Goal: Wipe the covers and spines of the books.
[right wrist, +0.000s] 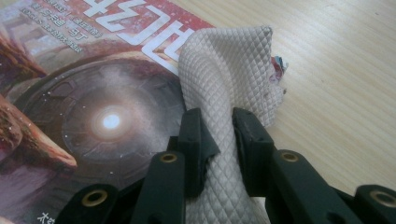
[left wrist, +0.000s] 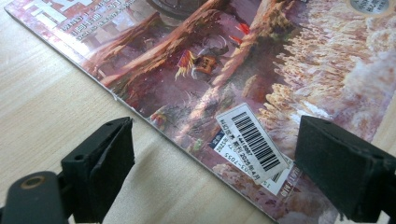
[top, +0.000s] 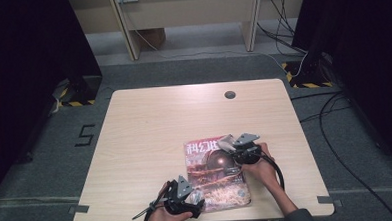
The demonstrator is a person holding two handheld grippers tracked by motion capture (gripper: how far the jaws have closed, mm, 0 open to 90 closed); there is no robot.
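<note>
Right gripper (right wrist: 217,135): jaws pinched tight on a fold of white quilted cloth (right wrist: 229,79), which bunches up between the pads & rises in a hump just past the tips. Cloth lies on the top right corner of the magazine (right wrist: 84,116), touching the cover near the red title letters; its far edge hangs over onto bare wood. In the high view the same gripper (top: 234,148) sits at the magazine's (top: 214,172) upper right corner w/ the cloth (top: 227,140) showing as a pale lump at its tips, hand (top: 261,165) behind it coming in from the bottom right. Left gripper (left wrist: 212,163): jaws spread wide, nothing between the pads; they straddle the magazine's (left wrist: 261,70) near edge, one jaw over bare table (left wrist: 42,112), the other over the cover beside the white barcode sticker (left wrist: 250,140). No contact w/ the cover visible. In the high view the left gripper (top: 200,203) is at the magazine's lower left corner, close to the front edge of the table (top: 149,117), hand (top: 163,219) under it. Magazine lies flat, cover up, right of centre in the near half of the table, slightly skewed. Round grey grommet (top: 230,94) near the far edge, well apart from everything else.
</note>
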